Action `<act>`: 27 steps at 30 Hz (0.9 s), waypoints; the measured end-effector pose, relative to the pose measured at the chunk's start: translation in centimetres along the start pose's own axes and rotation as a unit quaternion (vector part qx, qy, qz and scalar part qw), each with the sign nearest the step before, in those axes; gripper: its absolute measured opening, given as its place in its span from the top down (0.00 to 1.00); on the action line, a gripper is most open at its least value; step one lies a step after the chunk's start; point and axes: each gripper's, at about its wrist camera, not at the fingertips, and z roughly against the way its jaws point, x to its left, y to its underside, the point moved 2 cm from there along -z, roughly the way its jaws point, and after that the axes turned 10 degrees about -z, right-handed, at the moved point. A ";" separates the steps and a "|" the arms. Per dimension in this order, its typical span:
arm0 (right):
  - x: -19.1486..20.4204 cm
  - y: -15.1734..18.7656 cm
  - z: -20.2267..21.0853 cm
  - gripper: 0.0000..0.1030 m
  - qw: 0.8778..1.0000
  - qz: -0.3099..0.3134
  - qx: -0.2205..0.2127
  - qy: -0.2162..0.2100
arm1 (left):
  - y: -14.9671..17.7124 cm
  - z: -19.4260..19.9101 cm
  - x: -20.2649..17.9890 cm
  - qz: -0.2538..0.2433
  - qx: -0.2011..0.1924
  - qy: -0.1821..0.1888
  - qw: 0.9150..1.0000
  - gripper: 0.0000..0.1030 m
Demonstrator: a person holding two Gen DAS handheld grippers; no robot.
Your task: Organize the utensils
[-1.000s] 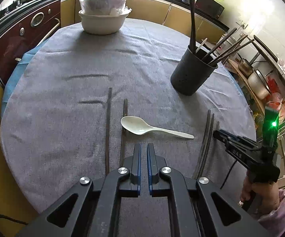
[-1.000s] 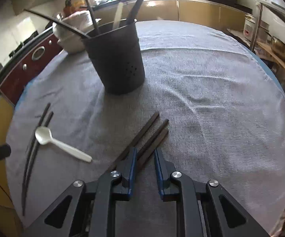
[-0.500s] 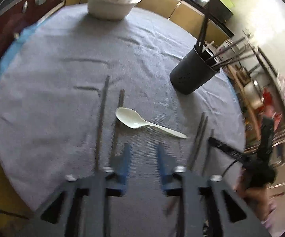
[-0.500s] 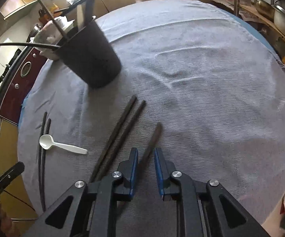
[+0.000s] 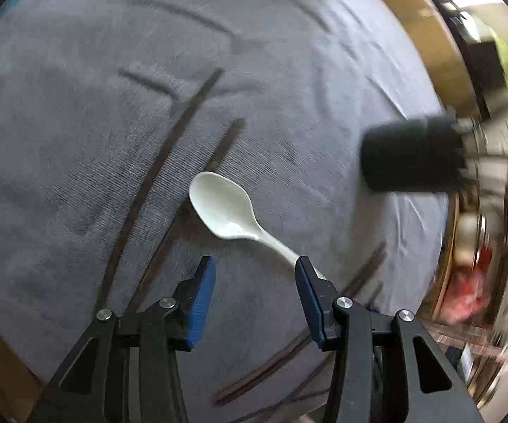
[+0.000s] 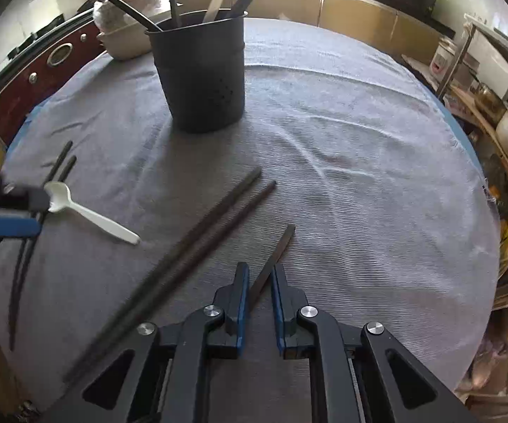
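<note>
A white plastic spoon (image 5: 232,215) lies on the grey cloth; it also shows in the right wrist view (image 6: 88,213). My left gripper (image 5: 255,269) is open, low over the spoon's handle, and appears at the left edge of the right wrist view (image 6: 14,213). Two dark chopsticks (image 5: 169,162) lie left of the spoon. My right gripper (image 6: 259,273) is shut on a single dark chopstick (image 6: 278,246). Another chopstick pair (image 6: 211,218) lies beside it. The black utensil holder (image 6: 202,77) stands upright with several utensils; in the left wrist view the holder (image 5: 412,157) is blurred.
A white bowl stack (image 6: 123,35) sits at the table's far edge. Kitchen cabinets (image 6: 342,10) run behind the table. A metal rack with pots (image 6: 507,120) stands to the right. The round table's cloth edge (image 6: 479,183) drops off near the right.
My left gripper has opened wide and dropped down and forward over the spoon's handle. My right gripper has closed onto the single chopstick and tilted its view back toward the holder.
</note>
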 end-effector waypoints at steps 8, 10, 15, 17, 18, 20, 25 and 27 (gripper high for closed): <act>-0.3 -0.5 -0.4 0.84 0.999 0.021 0.024 -0.008 | -2.5 0.2 -0.2 0.041 -0.044 -0.035 0.998 0.53; -0.2 -0.7 -0.5 0.84 0.999 0.015 0.032 -0.008 | -2.9 0.2 -0.7 0.029 -0.054 -0.048 0.997 0.54; 0.1 -0.8 -0.6 0.85 1.000 0.010 0.025 -0.012 | -3.4 -0.2 -1.9 -0.027 -0.087 -0.098 0.991 0.88; 0.1 -0.8 -0.6 0.86 1.000 0.007 0.020 -0.022 | -3.5 -0.3 -1.9 -0.044 -0.101 -0.097 0.989 0.95; 0.0 -0.8 -0.5 0.87 0.999 0.003 0.018 -0.027 | -3.5 -0.4 -2.0 -0.055 -0.105 -0.097 0.988 0.95; -0.4 -0.7 -0.2 0.89 0.998 -0.014 0.020 -0.058 | -3.3 -0.4 -2.1 -0.071 -0.113 -0.091 0.987 0.97; -1.1 -1.4 2.6 0.91 0.991 -0.038 -0.028 -0.123 | -2.1 1.2 -3.7 -0.110 -0.141 -0.070 0.981 0.97; -1.2 -1.8 4.0 0.91 0.988 -0.039 -0.052 -0.143 | -1.4 2.7 -4.5 -0.133 -0.164 -0.069 0.975 0.97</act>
